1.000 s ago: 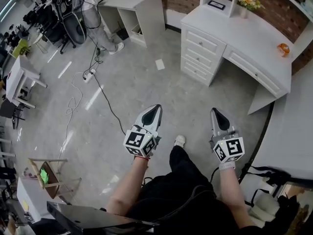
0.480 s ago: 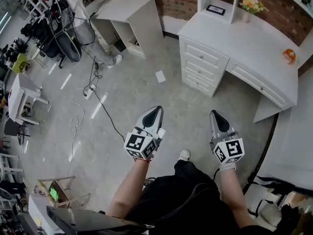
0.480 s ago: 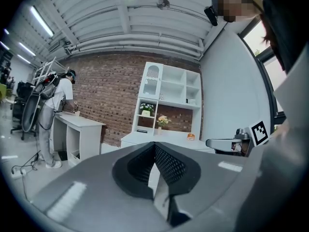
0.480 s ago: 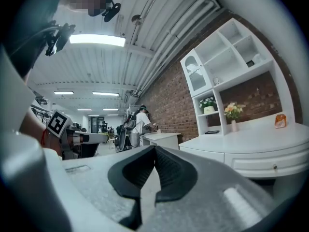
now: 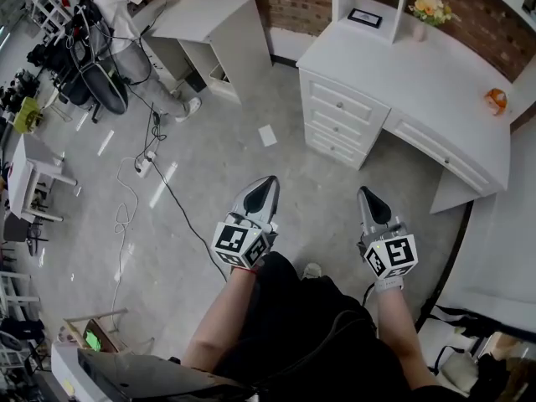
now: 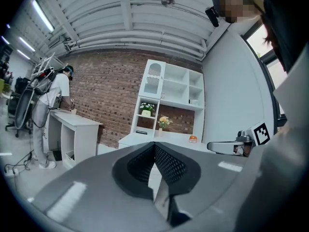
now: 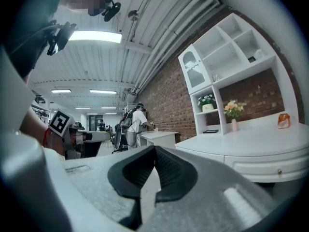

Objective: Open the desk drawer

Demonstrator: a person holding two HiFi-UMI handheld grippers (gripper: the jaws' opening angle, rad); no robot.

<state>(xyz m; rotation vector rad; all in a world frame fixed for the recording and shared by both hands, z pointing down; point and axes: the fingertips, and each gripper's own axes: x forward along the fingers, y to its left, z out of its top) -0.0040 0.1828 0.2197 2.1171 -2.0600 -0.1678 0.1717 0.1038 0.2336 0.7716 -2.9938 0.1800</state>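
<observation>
A white desk (image 5: 402,74) stands at the upper right of the head view. Its left pedestal has three stacked drawers (image 5: 343,117), and a wide drawer (image 5: 437,154) runs under the top; all are closed. My left gripper (image 5: 267,186) and right gripper (image 5: 368,197) hang side by side over the grey floor, well short of the desk. Both are shut with nothing between the jaws. The left gripper view shows its jaws (image 6: 155,149) closed, with the desk (image 6: 137,139) far behind. In the right gripper view the jaws (image 7: 154,151) are closed and the wide drawer (image 7: 270,168) lies to the right.
A second white desk (image 5: 219,11) stands at the back left, with a person (image 5: 126,11) and an office chair (image 5: 105,86) beside it. Cables (image 5: 155,153) and a sheet of paper (image 5: 267,135) lie on the floor. A flower vase (image 5: 423,11) and an orange object (image 5: 496,100) sit on the desk.
The camera has moved closer to the desk, and the person's leg has stepped forward. Both grippers keep their place in the picture and stay shut.
</observation>
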